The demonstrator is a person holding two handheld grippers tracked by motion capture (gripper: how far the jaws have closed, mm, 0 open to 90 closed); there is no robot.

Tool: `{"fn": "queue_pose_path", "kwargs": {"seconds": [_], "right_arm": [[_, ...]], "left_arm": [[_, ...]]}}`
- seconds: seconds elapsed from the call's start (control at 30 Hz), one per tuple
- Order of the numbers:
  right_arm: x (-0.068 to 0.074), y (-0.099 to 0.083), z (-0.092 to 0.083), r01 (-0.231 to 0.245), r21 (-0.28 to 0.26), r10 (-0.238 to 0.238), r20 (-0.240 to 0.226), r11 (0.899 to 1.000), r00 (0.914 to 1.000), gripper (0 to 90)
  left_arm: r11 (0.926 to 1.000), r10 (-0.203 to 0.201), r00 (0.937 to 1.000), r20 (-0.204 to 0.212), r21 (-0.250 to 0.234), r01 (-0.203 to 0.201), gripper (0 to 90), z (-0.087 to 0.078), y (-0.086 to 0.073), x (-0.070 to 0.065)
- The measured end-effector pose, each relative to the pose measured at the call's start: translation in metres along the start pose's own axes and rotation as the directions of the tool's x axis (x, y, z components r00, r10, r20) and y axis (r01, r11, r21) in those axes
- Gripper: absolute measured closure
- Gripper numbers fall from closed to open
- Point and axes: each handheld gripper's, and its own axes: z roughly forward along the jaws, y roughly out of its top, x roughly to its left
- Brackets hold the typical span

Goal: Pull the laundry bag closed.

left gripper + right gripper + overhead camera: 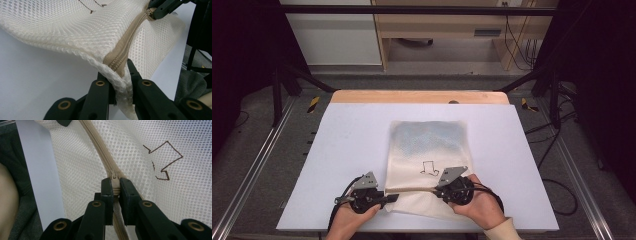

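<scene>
A cream mesh zip bag (pixel 427 150) with a brown arrow mark (pixel 430 168) lies on the white table top (pixel 352 140), its near edge lifted. A tan zipper (pixel 412 189) runs along that edge between the two grippers. My left gripper (pixel 388 197) is shut on the bag's corner (pixel 120 82) at the zipper's end. My right gripper (pixel 437 189) is shut on the zipper pull (pixel 114 178), with the mesh (pixel 82 170) and arrow mark (pixel 165 162) spread beyond it. In the left gripper view the right gripper (pixel 156 11) shows far up the zipper (pixel 130 42).
The table top has a wooden strip (pixel 419 96) along its far edge. Black frame legs (pixel 282 85) stand at the far left and far right. Cables (pixel 557 190) trail on the grey floor to the right. A wooden cabinet (pixel 447 30) stands behind.
</scene>
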Motion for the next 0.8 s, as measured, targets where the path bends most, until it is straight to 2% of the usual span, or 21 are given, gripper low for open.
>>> {"fn": "queue_pose_path", "kwargs": {"seconds": [0.4,0.8], "right_arm": [[-0.003,-0.009,-0.004,-0.03,-0.013,0.03,0.001,0.999,0.9995,82.3],[-0.001,-0.011,-0.006,-0.03,-0.022,0.03,0.009,0.999,0.9995,82.2]], "left_arm": [[1.0,0.001,1.0,-0.006,0.003,-0.001,83.7,0.0,0.0,0.0],[1.0,0.001,1.0,-0.004,0.0,-0.001,83.8,-0.001,0.0,0.001]]}}
